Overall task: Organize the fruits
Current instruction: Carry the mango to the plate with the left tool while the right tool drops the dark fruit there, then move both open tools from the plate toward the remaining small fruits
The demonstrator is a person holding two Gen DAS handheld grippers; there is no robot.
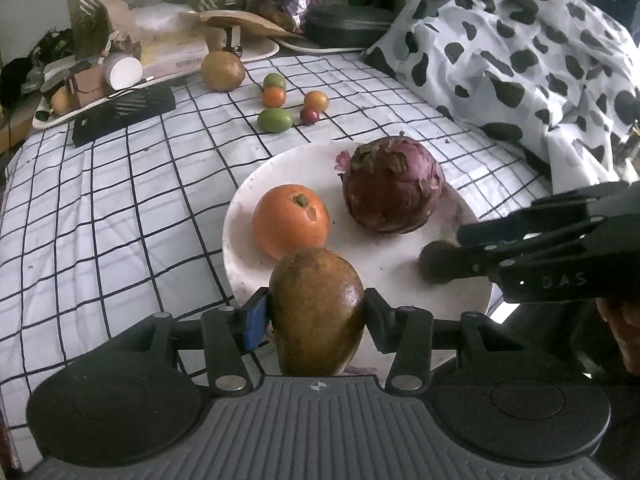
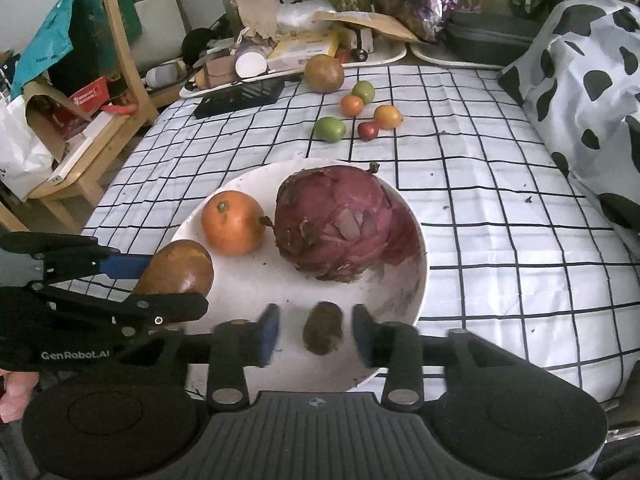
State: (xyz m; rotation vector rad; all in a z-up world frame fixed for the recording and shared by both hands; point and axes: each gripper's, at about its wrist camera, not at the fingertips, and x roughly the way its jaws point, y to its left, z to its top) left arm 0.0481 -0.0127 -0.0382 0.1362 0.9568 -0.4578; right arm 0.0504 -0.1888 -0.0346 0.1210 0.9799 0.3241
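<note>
A white plate (image 1: 248, 216) lies on the checked cloth and holds an orange fruit (image 1: 290, 220) and a purple cabbage-like head (image 1: 394, 186). My left gripper (image 1: 316, 314) is shut on a brown-green mango (image 1: 316, 308) at the plate's near edge; the mango also shows in the right wrist view (image 2: 178, 266). My right gripper (image 2: 316, 330) is open, its fingers on either side of a small brown kiwi (image 2: 323, 327) lying on the plate (image 2: 416, 280). The kiwi does not touch the pads. In the left wrist view the kiwi (image 1: 430, 260) shows partly behind the right gripper's fingers (image 1: 480, 248).
Beyond the plate lie several small green, orange and red fruits (image 2: 330, 129) and a round brown fruit (image 2: 324, 73). A black flat object (image 2: 240, 98) and a cluttered tray (image 2: 256, 64) stand at the back. A spotted blanket (image 2: 592, 80) fills the right side.
</note>
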